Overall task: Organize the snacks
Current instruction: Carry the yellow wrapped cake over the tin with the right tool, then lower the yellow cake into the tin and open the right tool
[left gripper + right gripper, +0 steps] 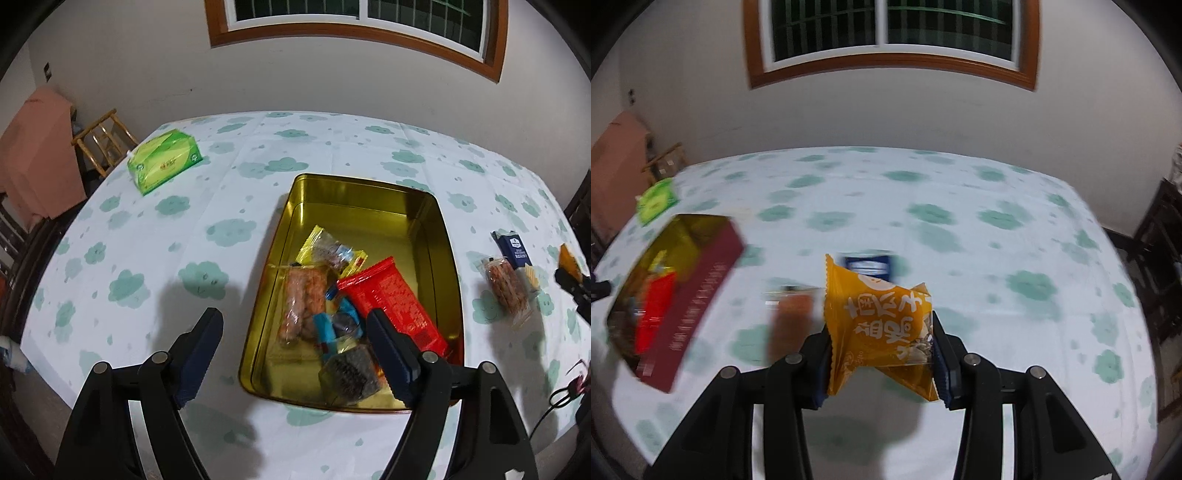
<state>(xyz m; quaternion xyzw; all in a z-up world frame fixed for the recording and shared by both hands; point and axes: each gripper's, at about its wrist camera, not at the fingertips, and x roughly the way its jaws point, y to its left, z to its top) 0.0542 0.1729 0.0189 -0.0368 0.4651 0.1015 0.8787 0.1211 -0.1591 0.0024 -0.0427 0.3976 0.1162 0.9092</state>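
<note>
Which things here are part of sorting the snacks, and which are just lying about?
Job: gold tin, red packet inside it, orange packet in the right gripper, clear snack pack, blue packet.
Lying about: green tissue box, wooden stool.

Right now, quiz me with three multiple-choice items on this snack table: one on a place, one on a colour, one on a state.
1. Where does the green tissue box lie?
A. inside the tin
B. on the tablecloth, left of the tin
C. on the chair

2. What colour is the packet in the right tool?
A. orange
B. purple
C. white

3. How is the left tool?
A. shut on a packet
B. open, holding nothing
C. out of view

Answers: B, the box sits on the cloth apart from the gold tin; A, an orange wrapper with white print; B, its fingers stand wide apart above the tin.
</note>
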